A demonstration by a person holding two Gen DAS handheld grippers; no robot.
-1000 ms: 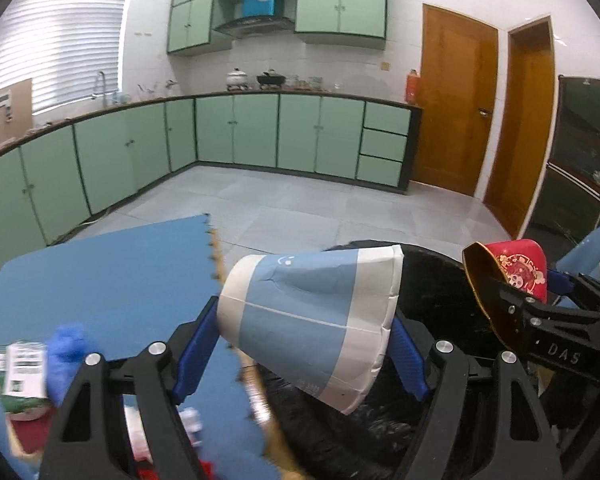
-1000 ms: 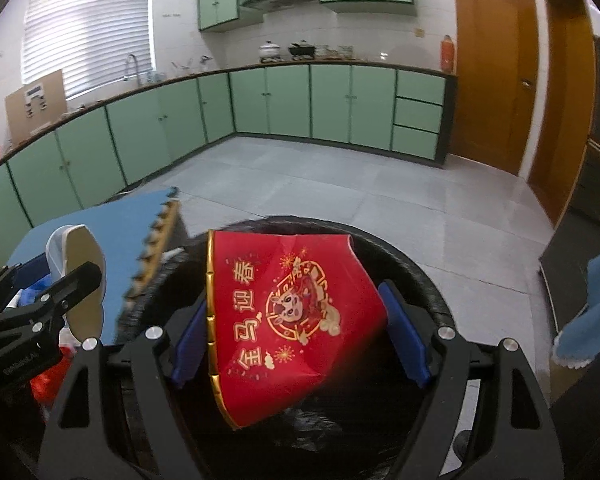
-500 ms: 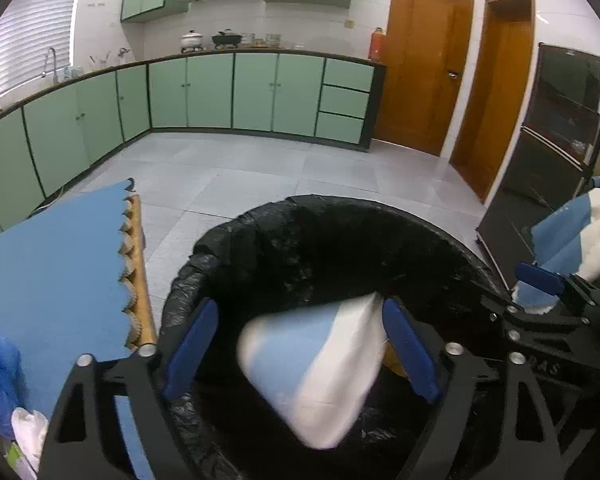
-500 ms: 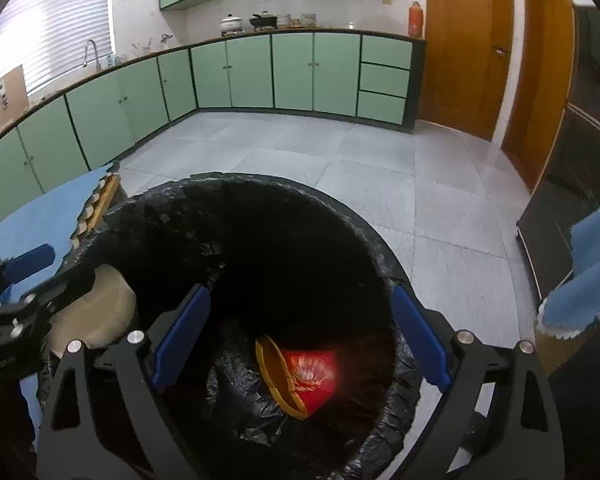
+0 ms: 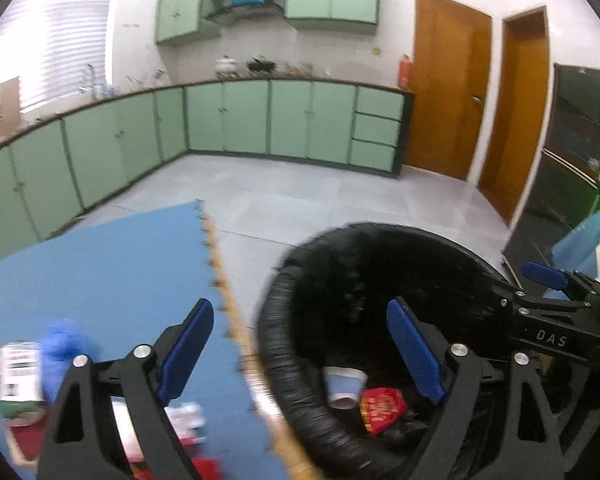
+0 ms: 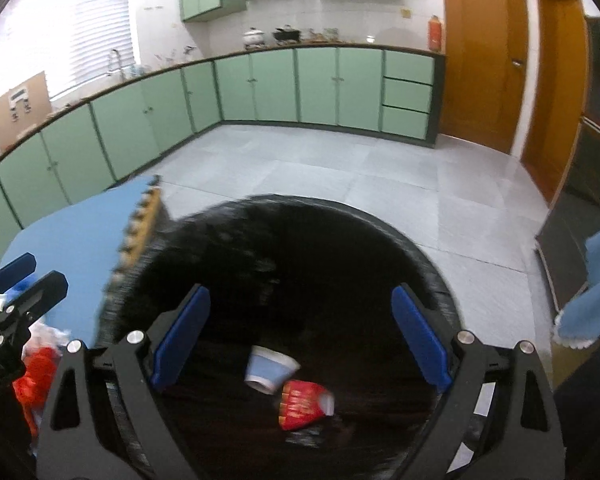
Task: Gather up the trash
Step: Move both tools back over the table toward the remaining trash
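Both grippers stand with their blue-padded fingers spread wide and nothing between the pads. The left gripper straddles the near rim of a trash bin lined with a black bag: its left finger sits over a blue foam mat, its right finger over the bin's dark inside. The right gripper hangs over the bin's mouth, both fingers above the black liner.

Down on the bin's floor lie two crushed paper cups, touching or nearly so. In the right wrist view, the blue and white cup lies on its side just below the middle, its long axis running from about 11 o'clock to 5 o'clock. The red cup lies at its 4 o'clock, long axis roughly 9 to 3 o'clock, white open end toward 3 o'clock.

At 8 o'clock of the left wrist view, blurred litter rests on the mat. Beyond stretch a grey tiled floor, green kitchen cabinets and wooden doors.
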